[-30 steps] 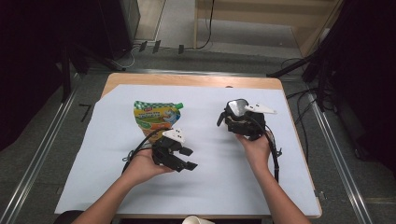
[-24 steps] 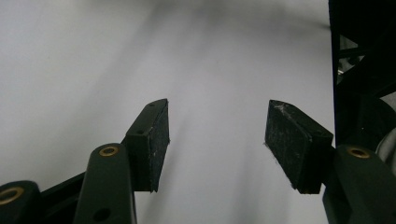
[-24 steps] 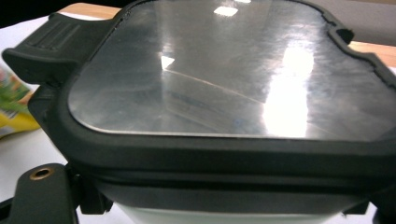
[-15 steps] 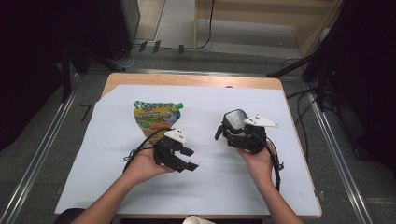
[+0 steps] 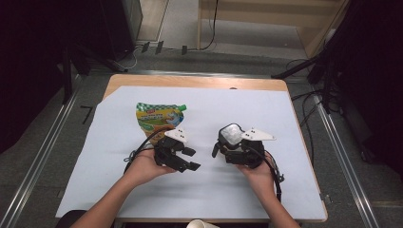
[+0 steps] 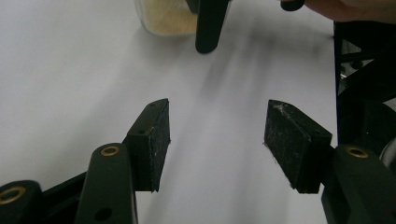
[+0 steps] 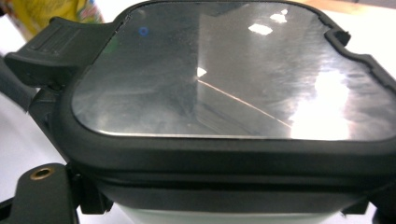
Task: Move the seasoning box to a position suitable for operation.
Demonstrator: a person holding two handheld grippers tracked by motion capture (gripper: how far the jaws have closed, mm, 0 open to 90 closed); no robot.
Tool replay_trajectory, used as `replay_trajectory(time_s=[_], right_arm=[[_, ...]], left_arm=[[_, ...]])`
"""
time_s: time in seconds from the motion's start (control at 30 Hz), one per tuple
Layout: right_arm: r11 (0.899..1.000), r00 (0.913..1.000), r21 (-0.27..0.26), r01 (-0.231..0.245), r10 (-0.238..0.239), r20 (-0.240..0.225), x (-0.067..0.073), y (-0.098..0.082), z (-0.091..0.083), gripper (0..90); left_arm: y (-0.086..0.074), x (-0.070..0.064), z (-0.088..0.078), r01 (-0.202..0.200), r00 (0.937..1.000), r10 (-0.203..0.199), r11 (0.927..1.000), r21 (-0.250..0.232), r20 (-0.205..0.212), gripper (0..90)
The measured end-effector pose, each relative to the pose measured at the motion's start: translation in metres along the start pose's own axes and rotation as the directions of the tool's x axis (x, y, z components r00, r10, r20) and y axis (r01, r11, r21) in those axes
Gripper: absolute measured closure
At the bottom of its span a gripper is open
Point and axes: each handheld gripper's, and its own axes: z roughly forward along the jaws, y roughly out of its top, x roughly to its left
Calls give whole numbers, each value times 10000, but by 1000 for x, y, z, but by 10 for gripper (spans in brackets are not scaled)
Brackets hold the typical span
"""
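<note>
Jaws of the left hand-held gripper [image 5: 183, 159] stand apart with nothing between them, just above the white surface [image 5: 304, 123]. Beside it, the right hand-held gripper [image 5: 228, 148] is clamped on a container [image 5: 233, 135] with a black-rimmed clear lid. Beyond the left gripper lies a colourful pouch [image 5: 159, 116], flat on the surface.
</note>
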Motion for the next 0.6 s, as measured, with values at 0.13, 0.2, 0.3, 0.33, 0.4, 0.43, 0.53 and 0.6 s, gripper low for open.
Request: replay_trajectory(time_s=[0.13, 0.2, 0.3, 0.33, 0.4, 0.43, 0.53, 0.6], right_arm=[[9992, 9988, 268, 304, -294, -394, 11, -4, 11, 156], [9983, 9972, 373, 453, -430, -608, 18, -6, 17, 156], [9957, 9936, 494, 778, -734, -854, 28, -10, 24, 156], [9944, 9919, 472, 941, -896, -904, 31, -11, 26, 156], [9926, 9906, 426, 1141, -1104, -810, 36, -13, 27, 156], [9922, 9902, 413, 1178, -1142, -802, 36, -13, 27, 155], [9899, 9870, 457, 1345, -1297, -946, 35, -15, 26, 154], [9887, 9862, 546, 1396, -1338, -978, 35, -17, 26, 150]], left_arm=[[-1, 1, -1, 43, 10000, -42, 10000, 67, -48, 417], [-1, 1, -2, 27, 10000, -27, 10000, 78, -35, 417], [-2, 1, -3, 29, 10000, -29, 10000, 41, -36, 418], [-2, 2, -3, 22, 10000, -22, 10000, 30, -28, 418], [-2, 2, -5, -89, 9999, 89, 10000, 30, -104, 420], [-3, 2, -6, -125, 9999, 124, 9999, -83, -64, 422], [-3, 2, -7, -92, 10000, 92, 9998, -179, -33, 425], [-3, 3, -7, -54, 10000, 54, 9998, -200, 29, 426]])
